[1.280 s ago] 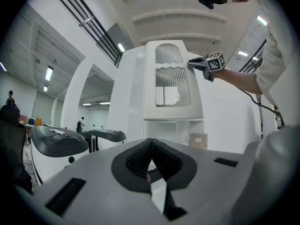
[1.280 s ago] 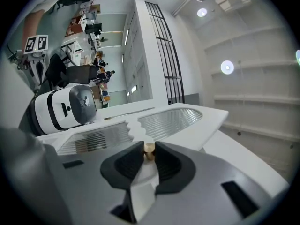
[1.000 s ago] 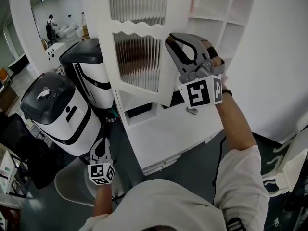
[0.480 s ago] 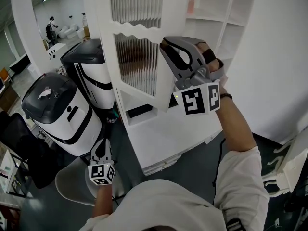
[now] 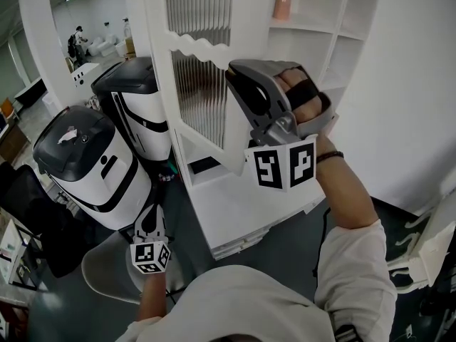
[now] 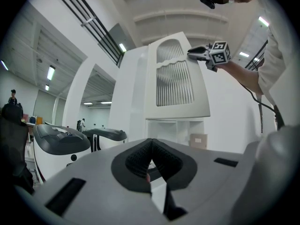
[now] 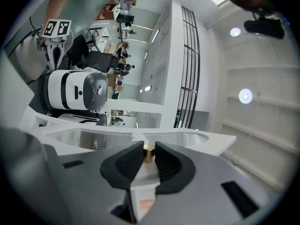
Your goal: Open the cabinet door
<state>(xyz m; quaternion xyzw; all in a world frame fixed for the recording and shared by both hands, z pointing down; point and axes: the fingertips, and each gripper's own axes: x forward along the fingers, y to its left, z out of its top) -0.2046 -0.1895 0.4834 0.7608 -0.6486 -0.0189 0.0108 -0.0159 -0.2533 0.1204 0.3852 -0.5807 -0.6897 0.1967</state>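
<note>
1. Right gripper view: a small brass knob (image 7: 148, 153) on the free edge of the cabinet door (image 7: 93, 137) sits pinched between the dark pads of the right gripper (image 7: 148, 159), one pad pressing on each side of it.
2. From the head view, the cabinet door (image 5: 203, 84) is white-framed, with two ribbed glass panels and a wavy rail between them. It stands swung out at an angle, its free edge clear of the cabinet front. The right gripper (image 5: 239, 77) is at that edge, held high in the person's right hand (image 5: 303, 98).
3. Beside the door the white shelves (image 5: 313, 27) are exposed. A pink pot (image 5: 283, 2) with a green plant stands on an upper one. A white ledge (image 5: 242, 205) juts out below.
4. The left gripper (image 5: 149, 219) hangs low in the head view, well apart from the door. In the left gripper view its jaws are pressed together with nothing between them.
5. Two black-and-white machines (image 5: 85, 162) stand left of the cabinet, and a person (image 5: 75, 41) is far off in the background.
</note>
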